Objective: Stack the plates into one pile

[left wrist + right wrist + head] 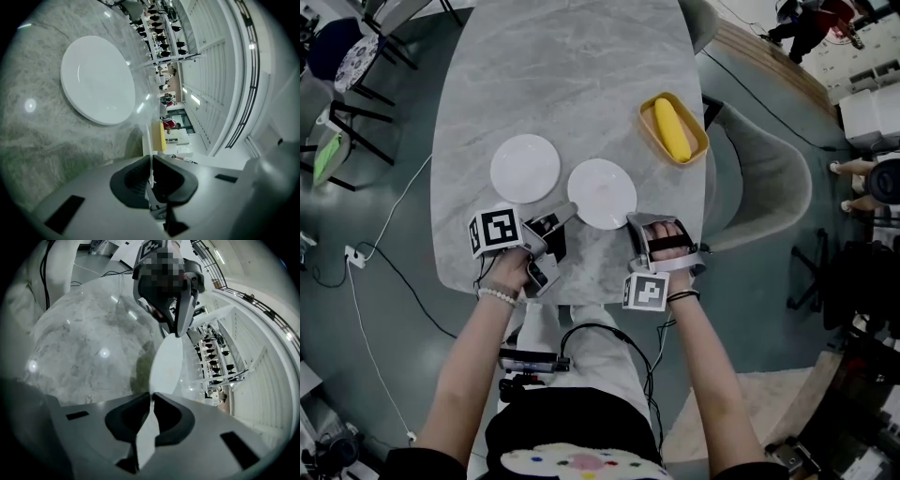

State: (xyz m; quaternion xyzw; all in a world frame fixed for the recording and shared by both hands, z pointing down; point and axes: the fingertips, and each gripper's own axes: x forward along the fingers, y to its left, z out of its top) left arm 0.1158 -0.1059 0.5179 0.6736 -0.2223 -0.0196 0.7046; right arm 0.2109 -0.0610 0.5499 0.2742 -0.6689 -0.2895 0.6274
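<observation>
Right gripper view shows the right gripper (pixel 151 398) pinched shut on the rim of the near plate (pixel 168 363) — the left gripper (pixel 150 164) clamps its opposite edge. Best to lift it level, both grips firm, then centre it over the other plate (pixel 96 79), which lies just ahead of the left fingers.

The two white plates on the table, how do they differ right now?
The left plate lies free, nothing touching it; the right plate is clamped at opposite rims by the left gripper and the right gripper. The left plate sits farther from the yellow tray; the right plate is nearer it. Both are round, white and empty.
</observation>
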